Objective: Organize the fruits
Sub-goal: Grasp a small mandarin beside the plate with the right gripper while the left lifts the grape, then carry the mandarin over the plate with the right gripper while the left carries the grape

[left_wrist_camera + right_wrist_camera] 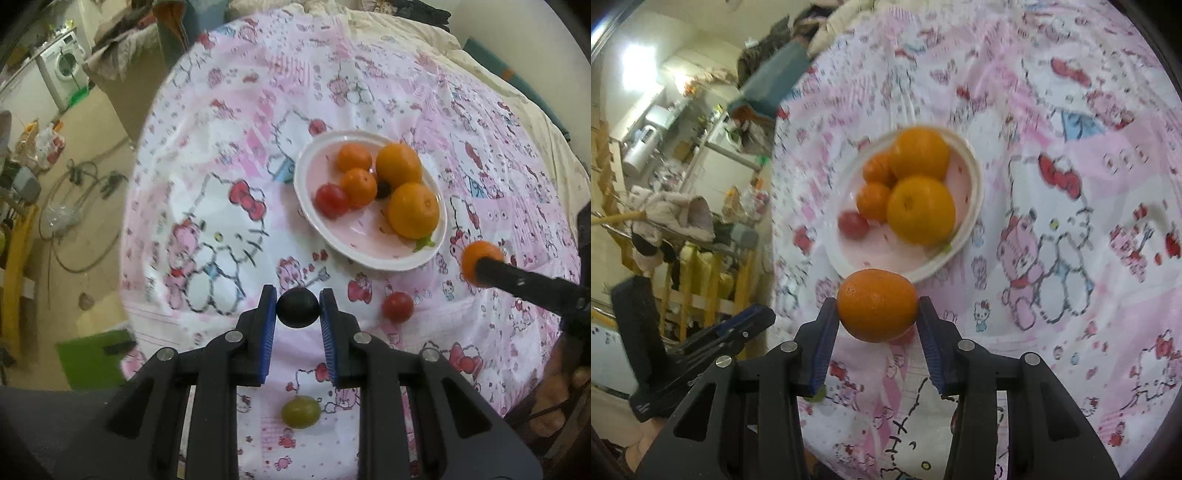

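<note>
Beside the plate (369, 254), a cherry tomato (398, 306) and green grape (300, 411) lie loose.

green stem (424, 242): lower right of the plate (369, 258), mostly hidden under the nearer large orange (415, 209); what it belongs to cannot be told.
dark small fruit (383, 189): mid-frame, wedged among oranges, only partly seen.
right gripper (480, 275): right edge of the left wrist view, cut off by the frame; its finger covers part of the small orange (480, 254).
cloth pattern (923, 92): upper right wrist view, smeared by blur.
red fruit (905, 334): centre, nearly all hidden behind the held orange (877, 304).
green fruit (818, 393): lower centre, mostly behind a blue pad.
</note>
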A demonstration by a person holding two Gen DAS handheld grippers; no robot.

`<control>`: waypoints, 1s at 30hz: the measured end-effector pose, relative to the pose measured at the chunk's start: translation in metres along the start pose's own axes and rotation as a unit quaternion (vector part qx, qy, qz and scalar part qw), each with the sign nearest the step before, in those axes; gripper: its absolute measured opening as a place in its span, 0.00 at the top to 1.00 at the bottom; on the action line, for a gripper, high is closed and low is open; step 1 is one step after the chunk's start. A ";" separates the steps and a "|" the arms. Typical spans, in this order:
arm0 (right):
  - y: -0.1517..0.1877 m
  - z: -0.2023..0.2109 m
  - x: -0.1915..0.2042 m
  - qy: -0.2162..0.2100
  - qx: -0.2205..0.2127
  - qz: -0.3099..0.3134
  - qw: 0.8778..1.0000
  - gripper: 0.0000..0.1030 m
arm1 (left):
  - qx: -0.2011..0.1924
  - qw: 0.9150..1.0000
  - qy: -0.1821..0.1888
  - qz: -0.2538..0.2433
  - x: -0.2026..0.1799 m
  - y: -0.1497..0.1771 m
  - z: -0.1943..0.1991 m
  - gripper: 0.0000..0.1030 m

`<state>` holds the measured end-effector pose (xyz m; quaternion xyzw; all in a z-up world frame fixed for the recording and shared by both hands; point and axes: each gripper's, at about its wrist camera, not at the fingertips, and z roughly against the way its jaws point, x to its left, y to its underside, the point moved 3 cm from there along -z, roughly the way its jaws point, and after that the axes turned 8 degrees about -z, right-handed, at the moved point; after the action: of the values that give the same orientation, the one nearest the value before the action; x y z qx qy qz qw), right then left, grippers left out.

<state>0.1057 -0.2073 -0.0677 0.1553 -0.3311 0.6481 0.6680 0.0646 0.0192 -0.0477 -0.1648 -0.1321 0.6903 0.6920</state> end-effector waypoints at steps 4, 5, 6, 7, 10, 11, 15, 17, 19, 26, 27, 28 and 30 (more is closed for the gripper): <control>-0.013 0.027 0.000 -0.011 -0.035 0.000 0.999 0.56 | -0.019 1.000 -0.009 -0.017 0.000 -0.020 0.014 0.81; -0.018 0.034 0.000 -0.012 -0.045 0.001 0.999 0.56 | -0.024 0.999 -0.009 -0.020 -0.001 -0.026 0.017 0.81; -0.022 0.038 -0.001 -0.013 -0.052 -0.001 0.999 0.56 | -0.028 0.999 -0.008 -0.021 -0.001 -0.031 0.018 0.81; -0.027 0.043 -0.003 -0.017 -0.058 -0.005 0.998 0.56 | -0.032 0.999 -0.006 -0.022 -0.002 -0.038 0.020 0.81; -0.042 0.049 -0.004 -0.017 -0.069 -0.007 0.997 0.56 | -0.038 0.999 0.003 -0.026 -0.004 -0.058 0.018 0.81; -0.048 0.050 -0.004 -0.014 -0.072 -0.005 0.997 0.56 | -0.037 0.999 0.010 -0.026 -0.004 -0.064 0.016 0.81; -0.069 0.041 -0.006 -0.009 -0.065 -0.005 0.998 0.56 | -0.030 0.999 0.038 -0.022 -0.004 -0.082 0.003 0.81; -0.077 0.034 -0.009 -0.006 -0.059 -0.010 0.998 0.56 | -0.020 0.998 0.060 -0.012 -0.003 -0.091 -0.008 0.81; -0.081 0.026 -0.013 0.002 -0.052 -0.010 0.999 0.56 | -0.009 0.997 0.071 -0.005 -0.001 -0.097 -0.019 0.81; -0.100 -0.009 -0.024 0.037 -0.023 0.002 0.999 0.56 | 0.019 0.997 0.079 0.006 0.004 -0.113 -0.055 0.81; -0.101 -0.013 -0.026 0.042 -0.020 0.003 0.999 0.56 | 0.021 0.997 0.079 0.005 0.003 -0.114 -0.060 0.81; -0.103 -0.018 -0.028 0.047 -0.015 0.006 0.999 0.56 | 0.023 0.997 0.079 0.004 0.003 -0.116 -0.065 0.81; -0.106 -0.025 -0.031 0.053 -0.010 0.008 0.998 0.56 | 0.029 0.997 0.076 0.002 0.002 -0.120 -0.076 0.81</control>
<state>0.2162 -0.2270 -0.0828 0.1114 -0.3024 0.6575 0.6811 0.2050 0.0183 -0.0681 -0.1971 -0.0584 0.6804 0.7035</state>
